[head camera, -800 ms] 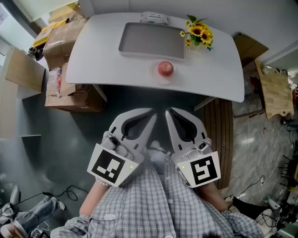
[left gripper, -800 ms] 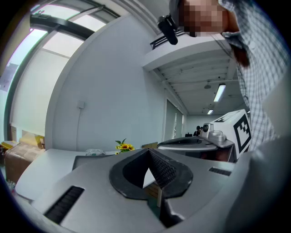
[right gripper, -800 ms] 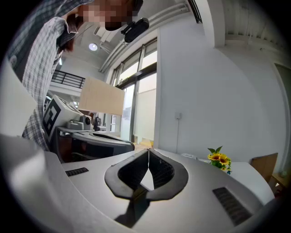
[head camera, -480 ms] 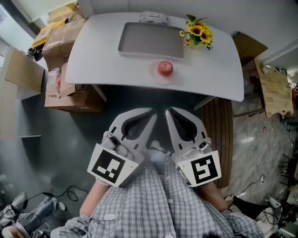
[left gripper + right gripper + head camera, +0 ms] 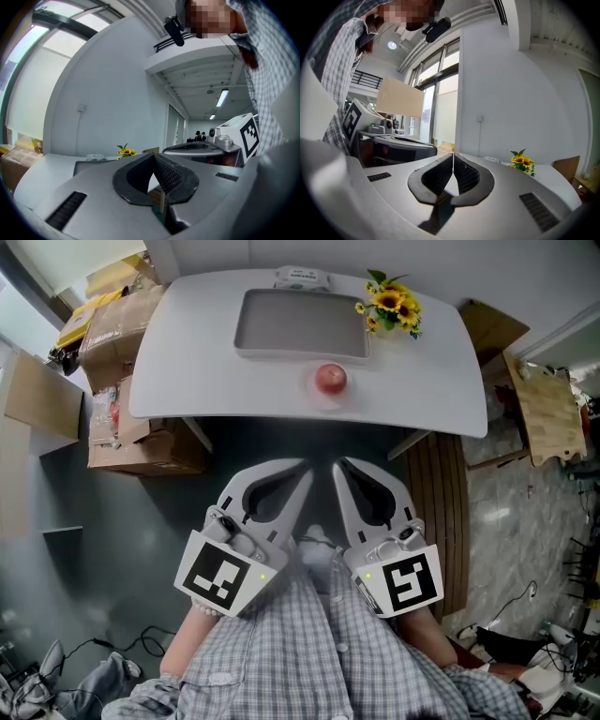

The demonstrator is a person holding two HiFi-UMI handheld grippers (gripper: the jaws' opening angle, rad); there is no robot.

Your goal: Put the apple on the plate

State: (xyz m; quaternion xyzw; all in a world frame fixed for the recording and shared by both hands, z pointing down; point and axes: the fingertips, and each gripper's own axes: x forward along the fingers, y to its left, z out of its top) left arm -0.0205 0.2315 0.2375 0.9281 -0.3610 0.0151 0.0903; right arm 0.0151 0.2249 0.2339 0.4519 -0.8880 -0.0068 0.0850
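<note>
— Where's the apple [image 5: 330,379]?
— The red apple sits on the white table [image 5: 187,371], near its front edge, just before the near rim of the grey tray [image 5: 300,320]. The tray is bare.
— And the jaws, how do they stand to it?
— Well apart from it. The left gripper [image 5: 302,472] and right gripper [image 5: 339,466] hang side by side below the table's front edge, close against the person's checked shirt [image 5: 309,652], tips pointing toward the table. The apple lies ahead of them, roughly in line with the gap between the two.
— Holding anything?
— No. Each gripper's own view shows its jaws pressed together at the tips, with nothing between them.
— What else is around?
— Sunflowers [image 5: 386,304] at the tray's far right corner, and cardboard boxes [image 5: 122,306] on the floor left of the table.
</note>
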